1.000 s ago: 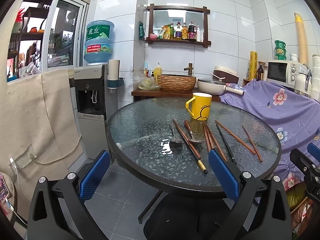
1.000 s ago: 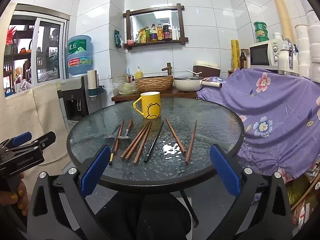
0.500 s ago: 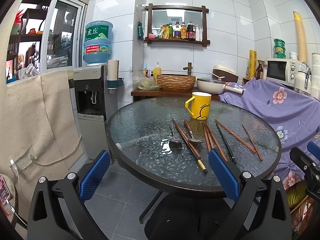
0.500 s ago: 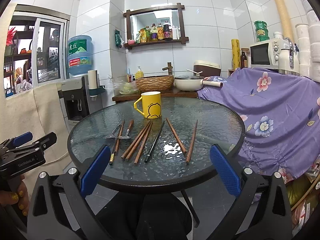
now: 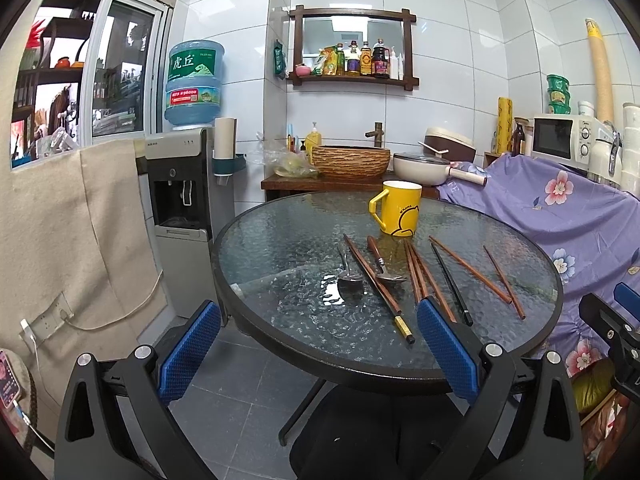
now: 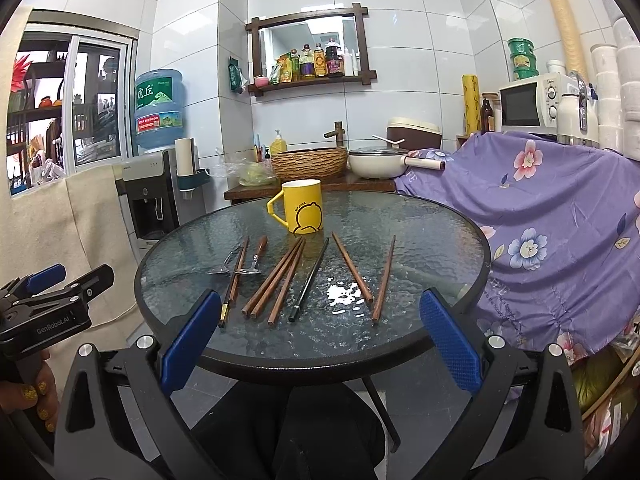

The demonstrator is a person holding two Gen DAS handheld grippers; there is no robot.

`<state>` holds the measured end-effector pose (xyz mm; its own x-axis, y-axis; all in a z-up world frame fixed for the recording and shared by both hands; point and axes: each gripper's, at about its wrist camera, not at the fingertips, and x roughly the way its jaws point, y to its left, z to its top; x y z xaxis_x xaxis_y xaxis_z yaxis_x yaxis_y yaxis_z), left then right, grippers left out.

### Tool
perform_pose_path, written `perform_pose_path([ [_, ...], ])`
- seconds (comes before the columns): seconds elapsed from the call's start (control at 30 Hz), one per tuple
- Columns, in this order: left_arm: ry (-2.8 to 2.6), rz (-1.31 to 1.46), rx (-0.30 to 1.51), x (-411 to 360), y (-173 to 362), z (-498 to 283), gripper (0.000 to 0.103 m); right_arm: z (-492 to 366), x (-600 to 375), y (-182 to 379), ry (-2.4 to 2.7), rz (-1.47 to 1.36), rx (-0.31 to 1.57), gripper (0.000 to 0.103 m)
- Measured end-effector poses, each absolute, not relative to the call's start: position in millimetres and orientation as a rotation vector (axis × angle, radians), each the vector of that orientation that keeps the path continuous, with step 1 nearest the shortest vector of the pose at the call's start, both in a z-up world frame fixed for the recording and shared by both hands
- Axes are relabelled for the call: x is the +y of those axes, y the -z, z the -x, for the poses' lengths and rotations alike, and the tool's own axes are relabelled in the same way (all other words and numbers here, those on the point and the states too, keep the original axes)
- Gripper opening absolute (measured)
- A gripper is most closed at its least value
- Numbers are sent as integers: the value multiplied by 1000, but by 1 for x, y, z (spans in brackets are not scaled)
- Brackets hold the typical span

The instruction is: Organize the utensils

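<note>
A yellow mug [image 5: 397,208] [image 6: 301,206] stands upright at the far side of a round glass table [image 5: 280,240] [image 6: 432,240]. In front of it lie several brown chopsticks [image 6: 276,280] [image 5: 468,274], one black chopstick [image 6: 311,277] [image 5: 451,284], and two metal spoons [image 5: 347,266] [image 6: 254,258]. My left gripper [image 5: 316,348] is open and empty, held before the table's near left edge. My right gripper [image 6: 318,340] is open and empty too, at the near edge. The left gripper also shows at the left of the right wrist view [image 6: 52,300], in a person's hand.
A water dispenser [image 5: 188,216] stands left of the table. Behind it, a wooden counter holds a woven basket [image 5: 351,160] and a white pot [image 5: 420,166]. A purple floral cloth [image 6: 560,220] covers furniture on the right, with a microwave [image 6: 528,104] above.
Both grippers have stayed nearly still; the views drift only slightly. Nothing on the table has moved.
</note>
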<state>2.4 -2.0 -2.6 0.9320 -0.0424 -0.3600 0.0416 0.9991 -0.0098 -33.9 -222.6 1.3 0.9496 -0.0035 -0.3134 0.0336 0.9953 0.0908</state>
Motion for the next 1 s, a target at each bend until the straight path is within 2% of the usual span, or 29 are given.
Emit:
perform_pose_path([
  [1.0, 92, -11, 392, -10, 12, -8, 97, 29, -228, 1, 17, -89, 342, 98],
])
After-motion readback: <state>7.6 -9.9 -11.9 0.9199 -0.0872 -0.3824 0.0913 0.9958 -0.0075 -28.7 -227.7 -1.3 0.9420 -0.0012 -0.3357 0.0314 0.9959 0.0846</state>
